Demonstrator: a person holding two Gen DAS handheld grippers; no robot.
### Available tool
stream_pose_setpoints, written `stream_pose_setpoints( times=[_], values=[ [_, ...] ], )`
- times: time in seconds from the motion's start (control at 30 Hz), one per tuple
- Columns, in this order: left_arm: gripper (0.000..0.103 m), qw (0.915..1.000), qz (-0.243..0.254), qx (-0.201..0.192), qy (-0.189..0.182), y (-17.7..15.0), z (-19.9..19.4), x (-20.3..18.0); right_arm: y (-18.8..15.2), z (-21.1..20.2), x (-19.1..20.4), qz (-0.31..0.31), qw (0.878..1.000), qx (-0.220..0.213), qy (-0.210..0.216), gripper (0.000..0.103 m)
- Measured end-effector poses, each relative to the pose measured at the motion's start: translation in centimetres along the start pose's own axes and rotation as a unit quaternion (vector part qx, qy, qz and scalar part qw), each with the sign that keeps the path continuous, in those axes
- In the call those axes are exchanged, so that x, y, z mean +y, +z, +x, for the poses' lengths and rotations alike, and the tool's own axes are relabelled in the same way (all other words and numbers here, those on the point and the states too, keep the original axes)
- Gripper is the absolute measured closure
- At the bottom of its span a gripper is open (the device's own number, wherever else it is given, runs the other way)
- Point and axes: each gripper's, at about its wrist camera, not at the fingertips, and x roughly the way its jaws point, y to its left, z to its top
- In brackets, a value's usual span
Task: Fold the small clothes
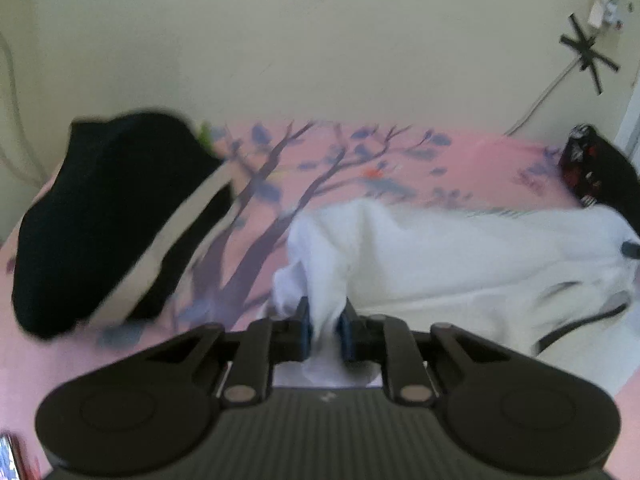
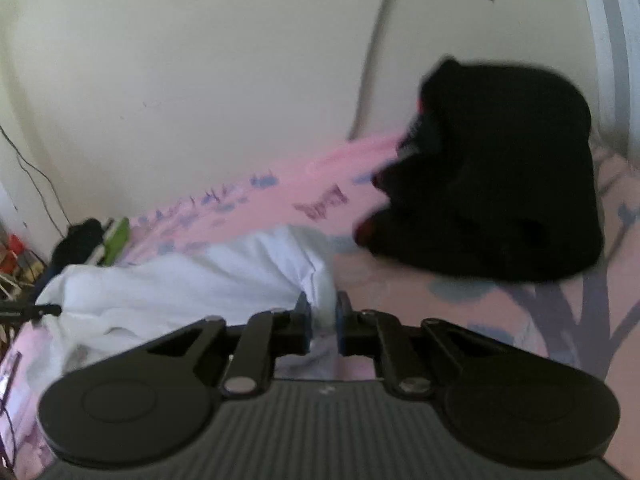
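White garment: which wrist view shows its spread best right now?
Left wrist view. The white garment stretches wide across the pink sheet from the left gripper. The right wrist view shows a bunched end pinched in the right gripper.

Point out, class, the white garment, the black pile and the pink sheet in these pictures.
white garment (image 1: 460, 256): left wrist view, on its flat middle.
black pile (image 2: 500, 168): right wrist view, on its centre.
pink sheet (image 1: 320, 160): left wrist view, on bare printed cloth.

Cream wall (image 1: 280, 48) w/ cable, pink tree-print bedsheet (image 1: 320, 160) below
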Motion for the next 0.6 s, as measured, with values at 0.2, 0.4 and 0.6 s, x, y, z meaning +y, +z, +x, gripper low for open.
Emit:
stream_pose_setpoints(
  times=[0.2, 0.4, 0.6],
  values=[
    [0.088, 0.9996, 0.003, -0.015, 0.025, -0.6, 0.4, -0.2, -0.4, -0.9, 2.3, -0.024, 1.000, -0.002, 0.000, 0.099],
    [0.092, 0.9971, -0.066, -0.014, -0.035, 1.3, -1.9, 2.3, 0.6, -4.5, 3.6, -0.012, 0.999, -0.032, 0.040, 0.100],
    [0.092, 0.9907, -0.103, -0.020, -0.087, -0.4, -6.1, 4.0, -0.6, -9.3, 3.9, -0.002, 0.996, -0.068, 0.056, 0.101]
  ],
)
